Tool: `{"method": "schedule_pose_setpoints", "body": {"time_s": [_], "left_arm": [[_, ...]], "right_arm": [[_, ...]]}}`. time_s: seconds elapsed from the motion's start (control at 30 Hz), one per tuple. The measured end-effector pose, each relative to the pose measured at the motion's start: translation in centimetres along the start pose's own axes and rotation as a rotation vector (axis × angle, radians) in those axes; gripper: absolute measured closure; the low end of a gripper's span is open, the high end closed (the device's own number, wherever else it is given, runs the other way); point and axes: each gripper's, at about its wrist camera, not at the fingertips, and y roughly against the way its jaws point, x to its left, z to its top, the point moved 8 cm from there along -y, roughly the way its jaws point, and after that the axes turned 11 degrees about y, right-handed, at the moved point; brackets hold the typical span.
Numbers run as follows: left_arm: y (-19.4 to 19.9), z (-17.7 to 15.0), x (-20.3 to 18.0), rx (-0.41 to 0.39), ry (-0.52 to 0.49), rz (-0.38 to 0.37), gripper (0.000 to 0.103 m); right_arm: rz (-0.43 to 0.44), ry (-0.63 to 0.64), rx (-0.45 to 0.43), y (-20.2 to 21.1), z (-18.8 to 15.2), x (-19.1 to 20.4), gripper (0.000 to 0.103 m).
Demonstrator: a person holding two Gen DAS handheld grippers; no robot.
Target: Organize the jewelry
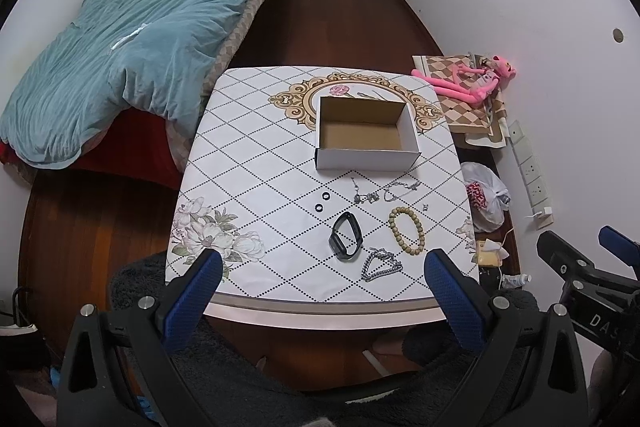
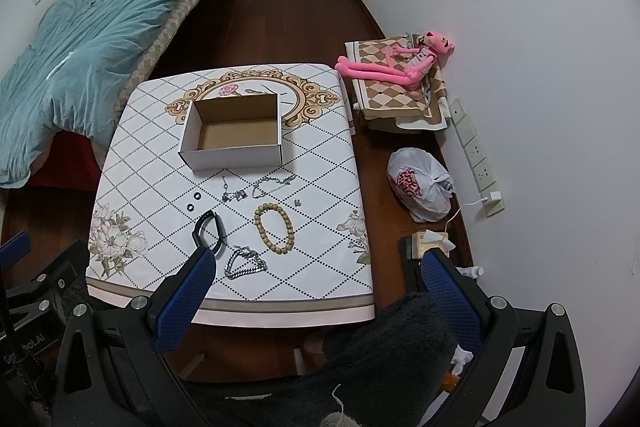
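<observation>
In the left wrist view, the left gripper [image 1: 324, 287] hangs above the near edge of the desk [image 1: 248, 187], its jaws wide apart and holding nothing. An open cardboard box [image 1: 366, 131] with nothing inside sits toward the far edge, a little right of the middle. The jewelry lies between the box and the near edge. Two small black rings [image 1: 323, 201] lie left of the rest, and two thin silver chains [image 1: 384, 191] are tangled just in front of the box. A tiny metal piece [image 1: 425, 206], too small to identify, lies near the right edge. Closer in, a black wristband [image 1: 346, 237] lies beside a wooden bead bracelet [image 1: 407, 231], and a heavy silver chain bracelet [image 1: 380, 264] lies nearest the near edge. The right gripper [image 1: 580, 267] shows at the right of this view, beyond the desk's right edge.

In the right wrist view, the right gripper [image 2: 316, 287] hovers over the near right corner of the desk [image 2: 320, 155], jaws apart and empty. One blue fingertip [image 2: 200, 267] overlaps the near end of the wristband [image 2: 209, 233]. The chain bracelet [image 2: 244, 267] and bead bracelet [image 2: 275, 230] lie just beyond the gap between the jaws. The box [image 2: 234, 131] stands toward the far edge. A pink plush toy [image 2: 400, 63] rests on folded cloth past the desk's right edge.
</observation>
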Motion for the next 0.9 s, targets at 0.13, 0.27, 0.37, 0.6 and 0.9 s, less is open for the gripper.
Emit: {"method": "schedule_pose_setpoints", "body": {"time_s": [0.13, 0.27, 0.37, 0.6, 0.9], "left_arm": [[0.1, -0.2, -0.3, 0.003, -0.003, -0.007, 0.000], [0.1, -0.3, -0.3, 0.006, -0.005, -0.009, 0.000], [0.1, -0.3, -0.4, 0.004, -0.005, -0.009, 0.000], [-1.2, 0.4, -0.2, -0.001, -0.009, 0.004, 0.000], [-9.2, 2.6, 0.9, 0.024, -0.027, 0.097, 0.000]], "right_arm": [[-0.002, -0.002, -0.001, 0.2, 0.0, 0.0, 0.000], [-0.002, -0.003, 0.000, 0.2, -0.1, 0.0, 0.000], [-0.002, -0.002, -0.002, 0.2, -0.1, 0.0, 0.000], [-0.003, -0.024, -0.010, -0.6, -0.1, -0.1, 0.000], [-0.024, -0.080, 0.059, -9.2, 0.2, -1.6, 0.000]]}}
